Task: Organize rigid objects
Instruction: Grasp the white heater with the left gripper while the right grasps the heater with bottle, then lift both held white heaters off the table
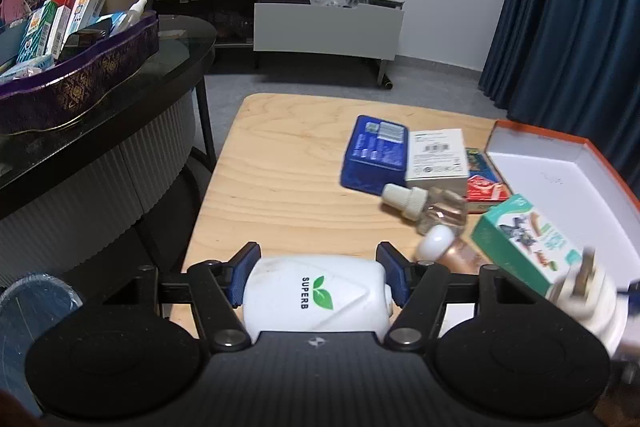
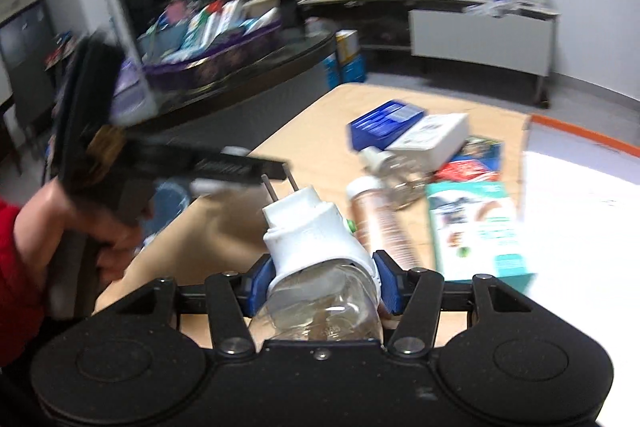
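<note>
My left gripper point(image 1: 318, 255) is shut on a white plastic casing point(image 1: 316, 291) marked SUPERB, held just above the near edge of the wooden table point(image 1: 280, 167). My right gripper point(image 2: 323, 261) is shut on a white plug-in vaporizer point(image 2: 312, 227) with a clear bottle point(image 2: 320, 303) fitted under it and its two metal prongs pointing away. That vaporizer shows blurred at the right edge of the left wrist view point(image 1: 592, 291). A person's hand point(image 2: 100, 227) holds the left gripper's handle at the left of the right wrist view.
On the table lie a blue box point(image 1: 374, 155), a white box point(image 1: 436, 157), a clear dropper bottle point(image 1: 424, 203), a brownish bottle point(image 1: 444, 247), a green-and-white box point(image 1: 524, 243) and an orange-rimmed open box point(image 1: 560, 179). A purple tray point(image 1: 80, 79) of boxes sits on the dark side table.
</note>
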`<state>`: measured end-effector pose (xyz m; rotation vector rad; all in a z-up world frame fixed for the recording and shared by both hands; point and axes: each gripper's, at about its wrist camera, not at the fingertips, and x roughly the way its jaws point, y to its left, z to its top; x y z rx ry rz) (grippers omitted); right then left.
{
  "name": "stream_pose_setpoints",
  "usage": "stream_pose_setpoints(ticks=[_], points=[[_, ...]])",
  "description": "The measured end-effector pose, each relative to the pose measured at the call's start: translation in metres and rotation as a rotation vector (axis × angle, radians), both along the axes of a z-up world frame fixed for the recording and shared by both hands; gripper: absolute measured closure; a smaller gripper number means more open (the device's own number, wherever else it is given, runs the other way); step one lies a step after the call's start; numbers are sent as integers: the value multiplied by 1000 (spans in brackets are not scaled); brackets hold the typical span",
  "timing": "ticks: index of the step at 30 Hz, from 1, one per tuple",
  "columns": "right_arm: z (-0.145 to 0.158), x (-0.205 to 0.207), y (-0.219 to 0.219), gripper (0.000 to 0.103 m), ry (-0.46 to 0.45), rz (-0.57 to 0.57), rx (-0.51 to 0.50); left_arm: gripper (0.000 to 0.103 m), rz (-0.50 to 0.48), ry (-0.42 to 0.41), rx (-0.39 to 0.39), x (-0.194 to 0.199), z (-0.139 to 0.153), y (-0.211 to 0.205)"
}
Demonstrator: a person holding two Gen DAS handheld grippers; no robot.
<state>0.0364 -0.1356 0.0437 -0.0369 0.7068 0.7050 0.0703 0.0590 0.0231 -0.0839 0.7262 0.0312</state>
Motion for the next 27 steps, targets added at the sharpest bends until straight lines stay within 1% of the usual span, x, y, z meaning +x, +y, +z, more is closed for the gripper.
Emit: stream_pose_setpoints(ticks=[3, 5, 6, 7, 9, 10, 11, 13, 14, 16, 17, 18, 19, 21, 22, 25, 27], points=[[8, 2, -18, 38, -16, -58, 32, 40, -5, -14, -10, -5, 6, -8], [11, 4, -33, 38, -27, -95, 54, 46, -18, -23, -26, -7, 12, -13], [13, 5, -39, 38, -33, -114, 61, 63, -23, -25, -23, -7, 14, -16], [15, 7, -45, 38, -36, -132, 64, 65, -30, -25, -17, -7, 16, -20], [16, 11, -55, 38, -37, -168, 68, 62, -44, -22, -2, -3, 15, -25], [15, 13, -61, 38, -31, -183, 76, 62, -38, -23, 12, -2, 12, -27], [15, 13, -66, 38, -22, -195, 86, 60, -31, -24, 21, -3, 8, -27], [14, 10, -76, 38, -19, -208, 97, 40, -9, -17, -12, -10, 1, -21], [13, 7, -80, 38, -22, -210, 95, 38, -6, -23, -35, -16, -2, -17], [12, 3, -86, 38, -25, -215, 88, 26, -21, -41, -79, -31, -6, -11], [11, 1, -88, 38, -21, -215, 91, 22, -33, -44, -90, -39, -7, -11], [10, 1, -90, 38, -14, -215, 94, 14, -56, -46, -77, -46, -9, -12], [9, 1, -90, 38, -10, -217, 97, 8, -79, -44, -41, -51, -11, -16], [7, 2, -89, 38, -2, -217, 108, 5, -84, -17, 33, -53, -20, -22], [7, 2, -88, 38, 0, -214, 112, 5, -74, 1, 46, -51, -25, -23], [9, 1, -83, 38, -11, -202, 109, 6, -61, 7, 25, -44, -36, -22], [11, -1, -82, 38, -18, -200, 104, 8, -51, 0, 32, -37, -41, -24]])
